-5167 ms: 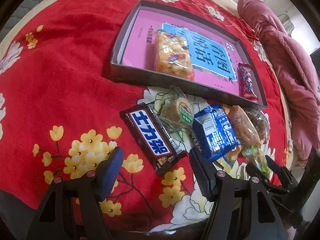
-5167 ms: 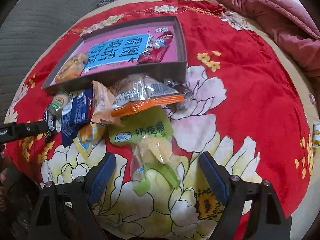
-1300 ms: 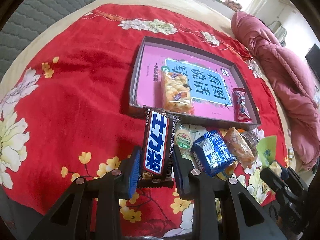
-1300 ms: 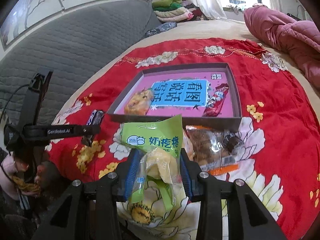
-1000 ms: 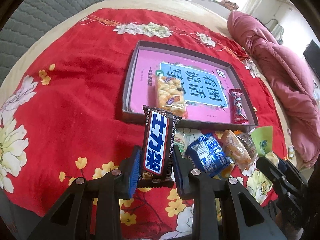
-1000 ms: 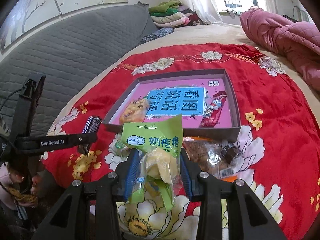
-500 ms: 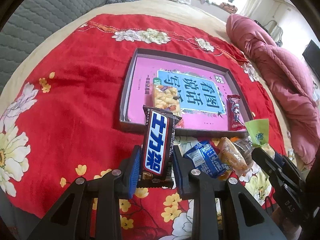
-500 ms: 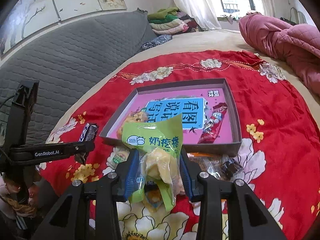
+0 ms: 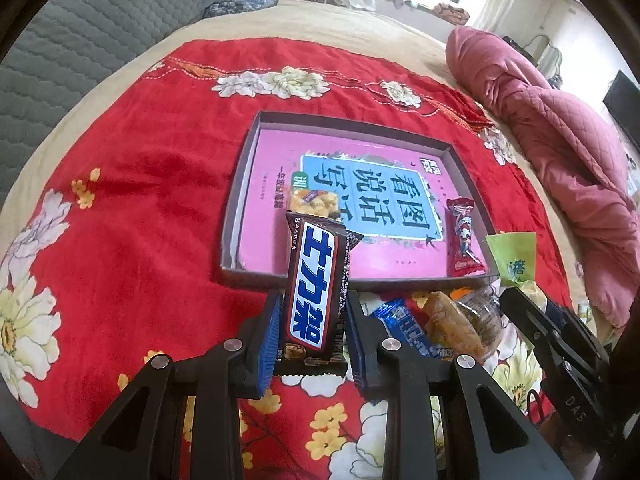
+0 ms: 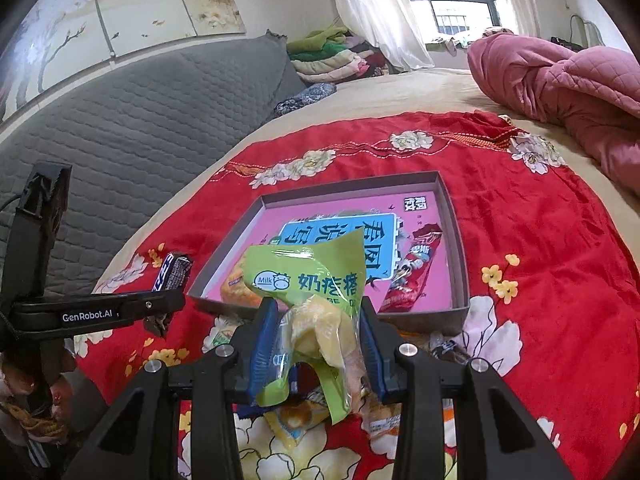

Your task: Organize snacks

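Note:
My left gripper point(image 9: 312, 320) is shut on a brown chocolate bar point(image 9: 316, 280) with a blue label, held upright above the red cloth just before the tray's near wall. My right gripper point(image 10: 316, 336) is shut on a green milk-snack bag point(image 10: 312, 284), also lifted clear of the cloth. The grey shallow tray point(image 9: 234, 208) has a pink and blue printed floor. In it lie a yellow puffed-snack pack point(image 9: 314, 200) and a red wrapped candy point(image 9: 462, 236). The left gripper with the bar point(image 10: 172, 272) shows at the left of the right wrist view.
Several loose snacks lie in front of the tray: a blue packet point(image 9: 408, 328), an orange-brown pack point(image 9: 452, 320) and a clear-wrapped pastry point(image 9: 484, 312). A pink quilt point(image 10: 560, 80) lies at the right. A grey padded headboard point(image 10: 140, 120) runs along the left. A person's hand point(image 10: 24, 396) holds the left gripper.
Since five seconds ago both grippers closed on their snacks and lifted them off the cloth. Over the last second both views rose slightly, with the tray sliding a little further away.

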The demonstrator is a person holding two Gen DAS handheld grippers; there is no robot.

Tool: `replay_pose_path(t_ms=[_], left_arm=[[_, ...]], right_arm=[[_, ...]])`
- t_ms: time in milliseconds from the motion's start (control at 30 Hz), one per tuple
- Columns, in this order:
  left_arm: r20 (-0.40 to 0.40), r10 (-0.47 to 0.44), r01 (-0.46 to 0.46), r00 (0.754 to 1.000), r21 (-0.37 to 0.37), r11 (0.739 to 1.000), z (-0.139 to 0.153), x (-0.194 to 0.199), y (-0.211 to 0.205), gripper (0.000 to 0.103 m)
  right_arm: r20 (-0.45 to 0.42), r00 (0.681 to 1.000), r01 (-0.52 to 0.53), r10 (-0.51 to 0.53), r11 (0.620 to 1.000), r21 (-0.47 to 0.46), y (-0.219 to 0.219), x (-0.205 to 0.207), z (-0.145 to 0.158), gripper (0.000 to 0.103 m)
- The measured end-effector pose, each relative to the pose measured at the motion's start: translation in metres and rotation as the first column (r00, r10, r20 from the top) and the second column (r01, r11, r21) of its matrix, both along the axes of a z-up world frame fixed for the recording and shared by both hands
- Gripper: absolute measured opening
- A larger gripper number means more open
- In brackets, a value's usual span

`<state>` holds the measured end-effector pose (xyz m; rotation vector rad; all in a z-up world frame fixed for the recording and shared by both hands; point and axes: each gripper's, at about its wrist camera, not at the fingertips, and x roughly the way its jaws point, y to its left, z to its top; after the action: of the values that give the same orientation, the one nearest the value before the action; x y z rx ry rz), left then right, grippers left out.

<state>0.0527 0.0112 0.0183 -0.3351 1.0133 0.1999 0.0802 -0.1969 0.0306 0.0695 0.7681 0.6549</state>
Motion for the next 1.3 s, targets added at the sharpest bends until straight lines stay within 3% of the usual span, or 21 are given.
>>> replay_pose_path(t_ms=[667,1300], left_arm=[[0.008,0.002,-0.002,1.0,-0.011,1.0,-0.002,0.047,-0.011,0.031],[-0.013,-0.025,0.025,1.0,-0.054,0.998,-0.025,0.097,-0.023,0.031]], right_arm=[[0.046,0.997,0.058,-0.059,0.998,0.015,0.002,0.031,-0.002,0.04],[-0.001,0.983,0.181,-0.181,0.983,0.012,-0.011,0.07,-0.024,0.04]])
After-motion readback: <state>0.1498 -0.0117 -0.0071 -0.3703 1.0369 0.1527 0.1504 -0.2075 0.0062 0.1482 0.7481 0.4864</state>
